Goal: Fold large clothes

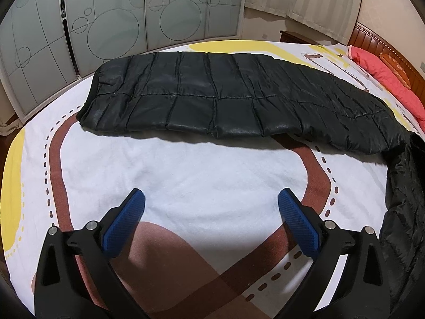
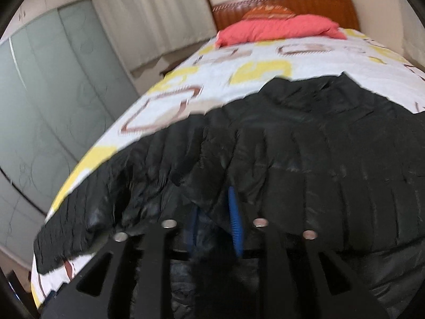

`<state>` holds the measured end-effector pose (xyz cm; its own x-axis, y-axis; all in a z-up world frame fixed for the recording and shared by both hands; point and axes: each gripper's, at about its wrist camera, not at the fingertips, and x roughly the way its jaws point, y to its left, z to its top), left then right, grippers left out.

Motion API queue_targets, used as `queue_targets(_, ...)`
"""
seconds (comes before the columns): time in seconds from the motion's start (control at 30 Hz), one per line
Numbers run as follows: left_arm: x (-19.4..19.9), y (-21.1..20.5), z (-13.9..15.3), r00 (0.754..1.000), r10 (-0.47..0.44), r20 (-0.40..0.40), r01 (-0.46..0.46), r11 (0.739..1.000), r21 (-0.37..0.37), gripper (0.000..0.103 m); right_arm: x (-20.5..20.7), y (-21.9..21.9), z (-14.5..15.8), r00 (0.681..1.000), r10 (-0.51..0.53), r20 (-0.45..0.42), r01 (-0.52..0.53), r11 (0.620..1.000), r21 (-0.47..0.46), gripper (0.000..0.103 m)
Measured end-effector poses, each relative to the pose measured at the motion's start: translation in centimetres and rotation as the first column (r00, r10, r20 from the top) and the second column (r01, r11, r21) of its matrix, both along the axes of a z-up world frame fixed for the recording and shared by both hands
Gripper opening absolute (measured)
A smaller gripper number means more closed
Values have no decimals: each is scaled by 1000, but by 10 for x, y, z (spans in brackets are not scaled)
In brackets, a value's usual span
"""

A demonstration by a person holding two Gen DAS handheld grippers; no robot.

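Note:
A large black quilted down coat point(image 1: 212, 95) lies spread across the bed, its long side running left to right. Part of it hangs lifted at the right edge of the left wrist view point(image 1: 401, 212). My left gripper point(image 1: 211, 202) is open and empty above the bedspread, short of the coat's near edge. In the right wrist view the coat point(image 2: 305, 138) fills the lower half. My right gripper point(image 2: 215, 212) is shut on a fold of the coat, with the blue fingers point(image 2: 235, 220) partly buried in fabric.
The bed carries a white bedspread point(image 1: 186, 180) with brown road and yellow patches. A red pillow point(image 2: 279, 29) lies by the wooden headboard point(image 2: 342, 8). Frosted sliding wardrobe doors point(image 1: 119, 21) stand beyond the bed's far side. Curtains point(image 2: 148, 13) hang near the headboard corner.

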<state>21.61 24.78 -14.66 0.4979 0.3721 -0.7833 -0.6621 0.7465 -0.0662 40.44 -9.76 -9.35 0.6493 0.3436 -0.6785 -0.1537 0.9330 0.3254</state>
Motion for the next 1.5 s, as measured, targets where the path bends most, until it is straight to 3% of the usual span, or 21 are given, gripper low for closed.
queue_targets(0.03, 0, 0, 0, 1000, 0, -1, 0, 1000, 1, 100, -1, 3, -2, 1000, 14, -2, -14, 1000, 6, 72)
queue_targets(0.07, 1, 1, -1, 1000, -1, -1, 1, 1000, 0, 100, -3, 4, -1, 1000, 21, 1, -21, 1000, 11, 77)
queue_targets(0.23, 1, 1, -1, 1000, -1, 1, 1, 1000, -3, 101, -27, -14, 19, 997, 44, 63, -46, 999, 28, 77)
queue_targets(0.37, 1, 0, -1, 1000, 0, -1, 0, 1000, 1, 101, -42, -87, 42, 989, -77, 126, 77, 997, 10, 75)
queue_targets(0.4, 1, 0, -1, 1000, 0, 0, 0, 1000, 1, 101, -44, -115, 46, 983, -130, 134, 132, 991, -11, 70)
queue_targets(0.5, 1, 1, -1, 1000, 0, -2, 0, 1000, 3, 101, -44, -206, 45, 942, -317, 107, 326, 942, -77, 56)
queue_targets(0.6, 2, 1, -2, 1000, 1, -5, -1, 1000, 7, 101, -41, -277, 26, 881, -470, 53, 473, 870, -140, 56)
queue_targets(0.67, 2, 0, -2, 1000, 1, -6, -1, 1000, 10, 101, -39, -297, 8, 865, -501, 16, 496, 850, -175, 56)
queue_targets(0.77, 3, 0, -3, 1000, 2, -10, -1, 1000, 14, 101, -28, -291, -34, 888, -450, -91, 424, 880, -214, 56)
queue_targets(0.9, 5, 0, -3, 1000, 2, -12, -2, 1000, 15, 101, -25, -266, -31, 901, -430, -53, 386, 852, -353, 56)
queue_targets(1.07, 6, 1, -3, 1000, 2, -16, -2, 1000, 21, 101, -32, -252, -10, 894, -446, 35, 432, 840, -327, 57)
queue_targets(1.1, 6, 0, -3, 1000, 2, -16, -2, 1000, 21, 101, -29, -247, -15, 907, -420, 33, 408, 856, -318, 57)
queue_targets(1.17, 6, 0, -3, 1000, 2, -16, -2, 1000, 19, 101, -11, -249, -39, 916, -395, -70, 355, 879, -318, 60)
queue_targets(1.4, 5, 0, -3, 1000, 2, -12, -2, 1000, 15, 101, -29, -239, -16, 921, -390, 0, 377, 890, -256, 60)
queue_targets(1.5, 4, 2, -2, 1000, 0, -2, 0, 1000, 0, 101, -25, -223, -36, 930, -366, -42, 337, 892, -302, 61)
